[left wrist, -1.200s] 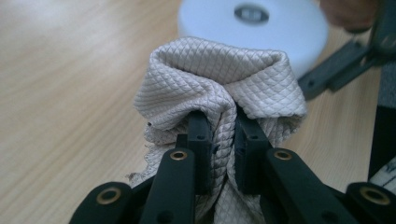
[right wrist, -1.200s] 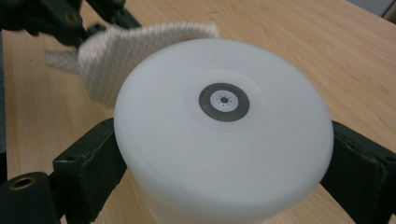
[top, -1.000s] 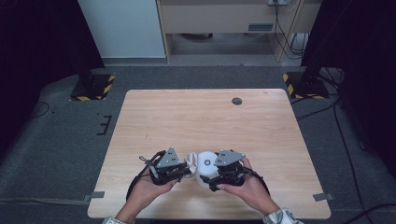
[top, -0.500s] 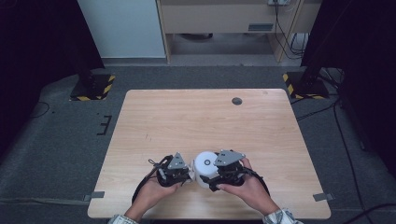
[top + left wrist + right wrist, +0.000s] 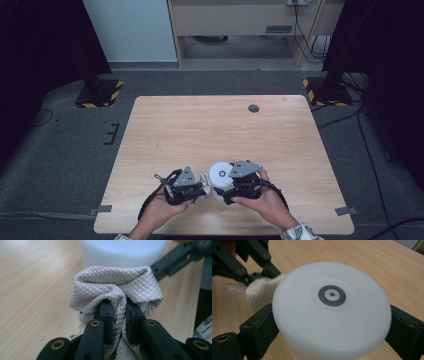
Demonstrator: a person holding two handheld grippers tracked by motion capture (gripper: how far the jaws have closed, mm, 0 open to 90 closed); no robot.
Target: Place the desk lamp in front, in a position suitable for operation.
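A white round container [image 5: 219,175] with a grey ring on its flat top [image 5: 332,295] sits near the table's front edge. My right gripper [image 5: 332,325] is shut on it, one jaw on each side of its wall. My left gripper [image 5: 117,315] is shut on a bunched beige quilted cloth [image 5: 116,287], which is pressed against the container's white wall [image 5: 122,251]. From above, the left gripper [image 5: 199,186] sits just left of the container, with the cloth [image 5: 205,178] between them. In the right gripper view the cloth [image 5: 259,293] shows at the container's left.
The wooden table [image 5: 220,125] has a small dark round grommet [image 5: 253,108] at its far right. Both hands are close to the front edge. Grey floor, black stands with yellow-striped bases and cables surround the table.
The left gripper has shifted right and a little toward the front edge, bringing the cloth against the container's side. The right gripper and container have barely moved.
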